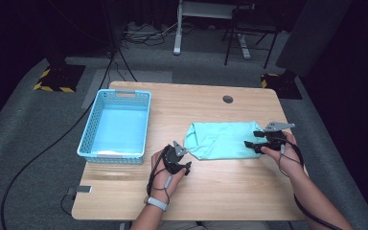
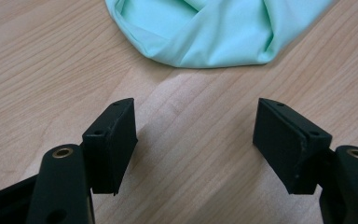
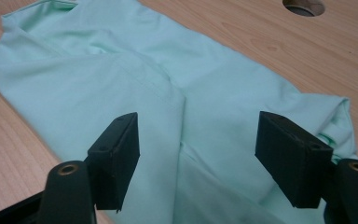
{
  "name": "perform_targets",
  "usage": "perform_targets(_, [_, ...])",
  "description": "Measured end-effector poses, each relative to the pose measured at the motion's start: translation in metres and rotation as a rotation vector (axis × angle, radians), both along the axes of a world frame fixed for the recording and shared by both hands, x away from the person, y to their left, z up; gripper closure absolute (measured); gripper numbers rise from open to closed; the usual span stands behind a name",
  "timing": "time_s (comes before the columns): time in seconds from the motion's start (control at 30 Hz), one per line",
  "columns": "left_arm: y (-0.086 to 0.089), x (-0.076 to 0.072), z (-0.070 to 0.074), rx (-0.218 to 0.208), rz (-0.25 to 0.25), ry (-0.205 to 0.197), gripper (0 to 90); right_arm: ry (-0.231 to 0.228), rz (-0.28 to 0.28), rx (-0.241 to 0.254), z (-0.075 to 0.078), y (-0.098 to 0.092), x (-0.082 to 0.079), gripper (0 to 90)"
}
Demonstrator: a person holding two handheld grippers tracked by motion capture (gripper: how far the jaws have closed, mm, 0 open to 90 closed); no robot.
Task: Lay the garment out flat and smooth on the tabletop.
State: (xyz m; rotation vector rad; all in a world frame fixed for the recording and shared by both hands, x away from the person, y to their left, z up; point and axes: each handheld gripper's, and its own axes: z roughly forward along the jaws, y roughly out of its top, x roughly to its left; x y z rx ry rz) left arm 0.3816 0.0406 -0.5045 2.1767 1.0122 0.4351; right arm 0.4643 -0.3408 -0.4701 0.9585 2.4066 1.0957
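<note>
cloth [image 1: 220,139]: mint, folded, on table [image 1: 220,191] at 3 o'clock of basket [image 1: 116,125]
left gripper [image 2: 196,135]: jaws apart, empty, short of cloth edge
right gripper [image 3: 196,149]: jaws apart over cloth, not pinching
risk: one-layer pinch, fold likely opens

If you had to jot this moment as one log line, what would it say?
left gripper: open, over bare table | right gripper: open, over mint cloth | blue basket: empty
</note>
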Motion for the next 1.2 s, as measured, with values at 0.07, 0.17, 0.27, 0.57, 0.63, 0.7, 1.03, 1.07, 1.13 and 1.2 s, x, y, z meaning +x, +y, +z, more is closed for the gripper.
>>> perform_targets(0.07, [0.002,-0.001,0.000,0.006,0.004,-0.002,29.6,0.002,0.006,-0.002,-0.001,0.004,0.003,30.9])
perform_targets(0.17, [0.004,-0.001,-0.001,-0.010,0.005,0.002,28.2,0.005,0.013,-0.006,-0.002,0.011,0.007,30.9])
perform_targets(0.27, [0.005,-0.001,-0.004,-0.034,0.009,-0.003,24.8,0.011,0.022,-0.008,-0.004,0.017,0.012,31.0])
perform_targets(0.57, [0.006,0.001,-0.004,-0.030,0.003,0.002,21.0,0.046,0.057,-0.028,-0.015,0.038,0.025,31.2])
perform_targets(0.63, [0.006,0.001,-0.004,-0.030,0.003,0.003,21.0,0.052,0.065,-0.033,-0.018,0.042,0.026,31.7])
perform_targets(0.7, [0.005,0.001,-0.004,-0.031,0.004,0.003,21.0,0.056,0.073,-0.044,-0.020,0.044,0.029,32.8])
perform_targets(1.03, [0.006,0.001,-0.004,-0.030,0.003,0.002,21.0,0.082,0.157,-0.090,-0.014,0.050,0.022,86.6])
perform_targets(1.07, [0.006,0.001,-0.004,-0.030,0.003,0.002,21.0,0.070,0.161,-0.087,-0.012,0.050,0.019,87.5])
perform_targets(1.13, [0.006,0.001,-0.004,-0.030,0.003,0.002,21.0,0.049,0.174,-0.075,-0.006,0.049,0.014,87.7])
perform_targets(1.2, [0.006,0.001,-0.004,-0.030,0.003,0.002,21.0,0.023,0.191,-0.065,-0.001,0.047,0.007,87.7])
